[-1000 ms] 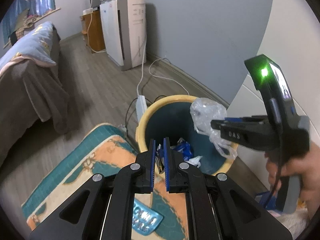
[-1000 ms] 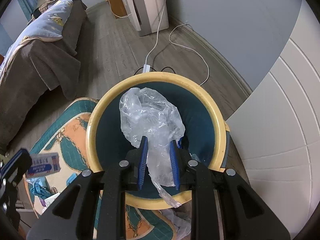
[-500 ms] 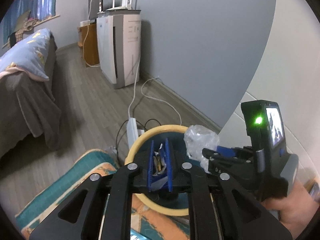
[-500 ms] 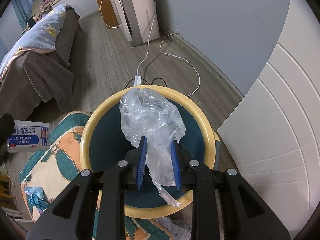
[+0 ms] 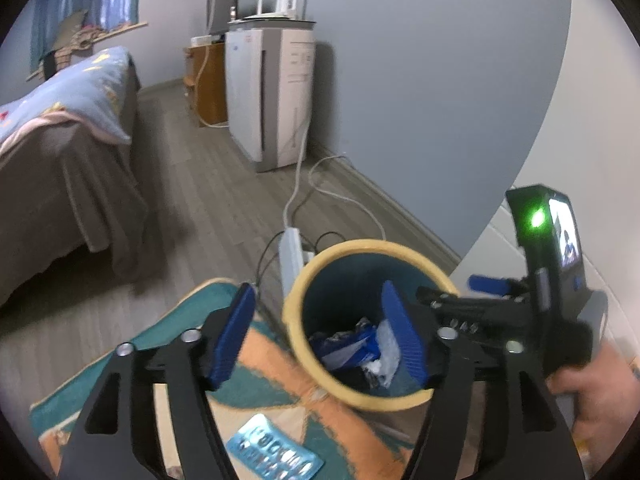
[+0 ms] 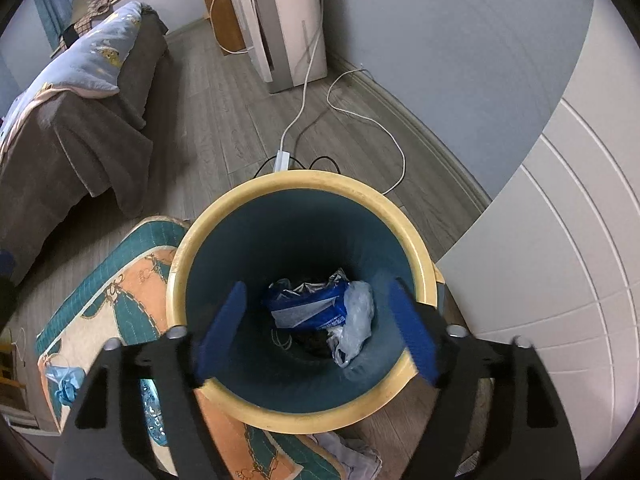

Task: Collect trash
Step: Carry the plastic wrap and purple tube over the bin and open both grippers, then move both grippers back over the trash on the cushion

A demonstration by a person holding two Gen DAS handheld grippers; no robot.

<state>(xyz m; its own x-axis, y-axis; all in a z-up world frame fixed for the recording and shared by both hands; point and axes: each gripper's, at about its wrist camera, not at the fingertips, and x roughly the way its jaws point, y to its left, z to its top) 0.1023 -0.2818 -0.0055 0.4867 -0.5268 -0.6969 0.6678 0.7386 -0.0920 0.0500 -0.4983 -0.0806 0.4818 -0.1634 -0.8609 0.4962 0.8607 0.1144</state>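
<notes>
A bin with a yellow rim (image 6: 304, 178) and a teal inside stands on the floor below both grippers. At its bottom lie a clear plastic bag (image 6: 356, 312) and a blue-and-white wrapper (image 6: 310, 306). My right gripper (image 6: 316, 288) hangs over the bin mouth, its jaws opening with nothing between them. My left gripper (image 5: 318, 292) is at the near left side of the bin rim (image 5: 372, 246). Its jaws are opening too and hold nothing. In the left wrist view a person's hand (image 5: 592, 392) grips the right gripper's handle.
A patterned rug (image 5: 168, 344) lies left of the bin with a blue foil packet (image 5: 274, 458) and a crumpled blue item (image 6: 64, 384) on it. A power strip (image 5: 292, 252) and cables run behind the bin. A bed (image 5: 60, 168), an air purifier (image 5: 272, 96) and white panelling (image 6: 560, 240) surround it.
Both grippers have gone from shut to wide apart. The clear bag left the right gripper and now lies in the bin. The small wrapper is gone from the left gripper, which rose.
</notes>
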